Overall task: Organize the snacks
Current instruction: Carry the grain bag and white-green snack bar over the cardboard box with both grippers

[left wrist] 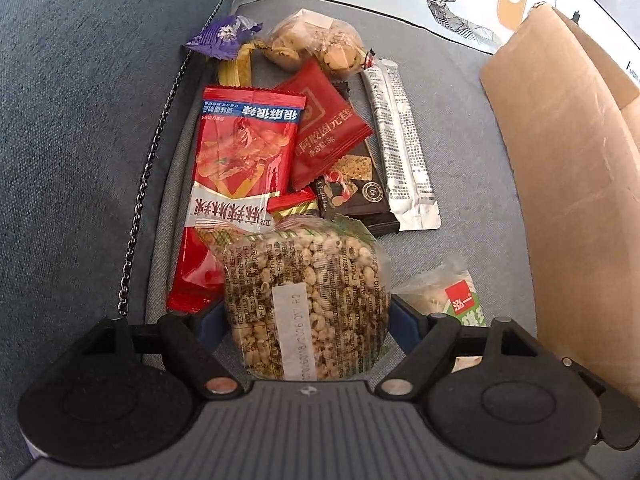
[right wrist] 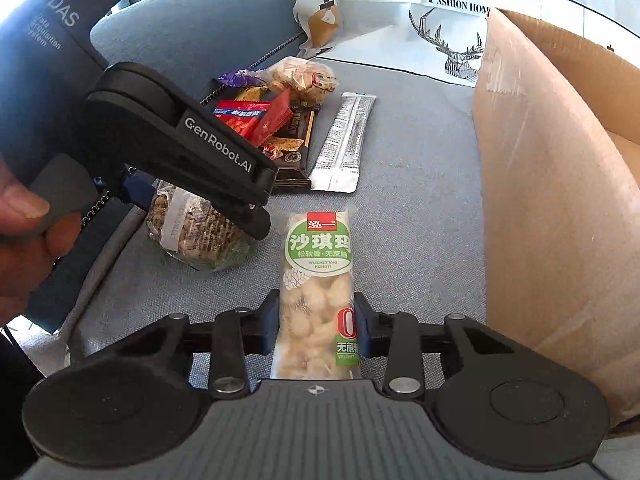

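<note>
A clear packet of puffed grain cake [left wrist: 304, 272] lies on the grey cushion between the blue pads of my left gripper [left wrist: 308, 316], which touch both its sides. From the right wrist, that left gripper [right wrist: 192, 212] slants down over the same packet [right wrist: 192, 244], with a hand on its handle. My right gripper [right wrist: 316, 320] is shut on the near end of a long sachima packet [right wrist: 316, 272] with a green label. The sachima packet [left wrist: 456, 300] lies just right of the grain cake.
A snack pile lies beyond: a long red packet [left wrist: 236, 168], red sachet [left wrist: 324, 128], dark bar [left wrist: 356, 196], silver stick [left wrist: 404, 148], purple candy [left wrist: 224, 36], cookie bag [left wrist: 316, 44]. An open cardboard box [right wrist: 540, 200] stands right. A metal chain [left wrist: 148, 184] runs along the left.
</note>
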